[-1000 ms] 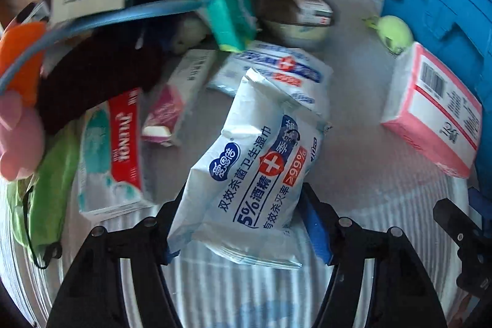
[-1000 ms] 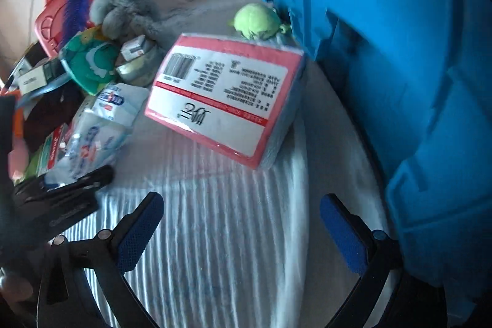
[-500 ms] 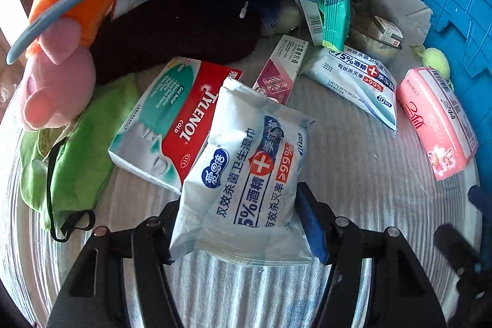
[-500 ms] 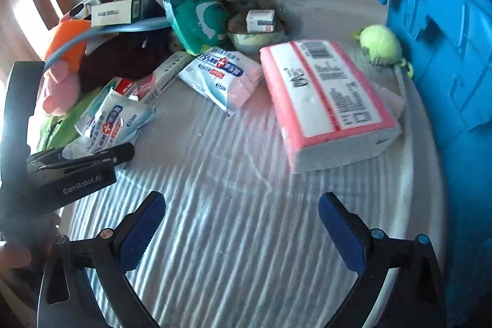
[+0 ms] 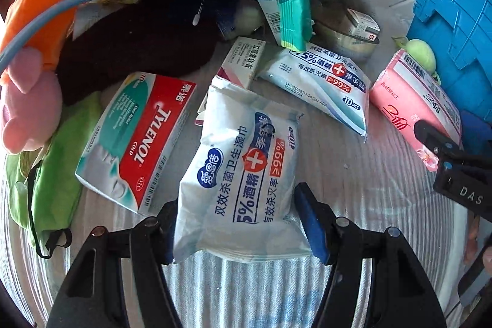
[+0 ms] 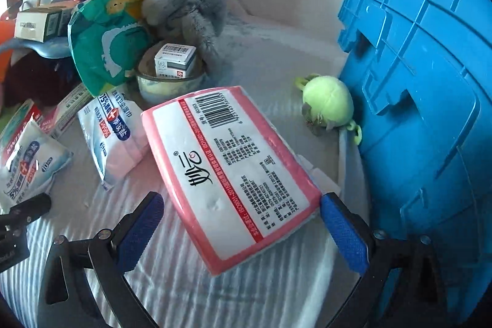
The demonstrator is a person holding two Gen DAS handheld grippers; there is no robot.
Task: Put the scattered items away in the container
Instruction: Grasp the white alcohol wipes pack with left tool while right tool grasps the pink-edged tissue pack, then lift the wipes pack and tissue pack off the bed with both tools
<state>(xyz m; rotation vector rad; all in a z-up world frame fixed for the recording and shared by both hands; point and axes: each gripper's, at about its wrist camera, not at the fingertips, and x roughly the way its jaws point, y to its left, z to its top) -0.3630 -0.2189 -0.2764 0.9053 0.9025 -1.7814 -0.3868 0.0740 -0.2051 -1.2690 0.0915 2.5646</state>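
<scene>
the left gripper (image 5: 236, 214) has its jaws closed on a wipes pack (image 5: 243, 174), the blue pads pressing its two sides, and the pack sticks out ahead of the jaws, lifted above the striped cloth (image 5: 369, 189). just left of the jaws lies a tylenol box (image 5: 138, 140); ahead of them sit a second wipes pack (image 5: 326, 85) and a small box (image 5: 243, 62), with a heap of soft toys beyond. the right gripper (image 6: 243, 223) stands wide open around the near end of a pink tissue pack (image 6: 233, 168); the right pad (image 6: 344, 235) is at the pack's corner, whether touching i cannot tell, while the left pad (image 6: 141, 220) stands apart from it. the pack lies on the cloth. to the right of the jaws stands the blue crate (image 6: 430, 82), with a green plush (image 6: 329, 100) against its foot, ahead and right of the pack.
</scene>
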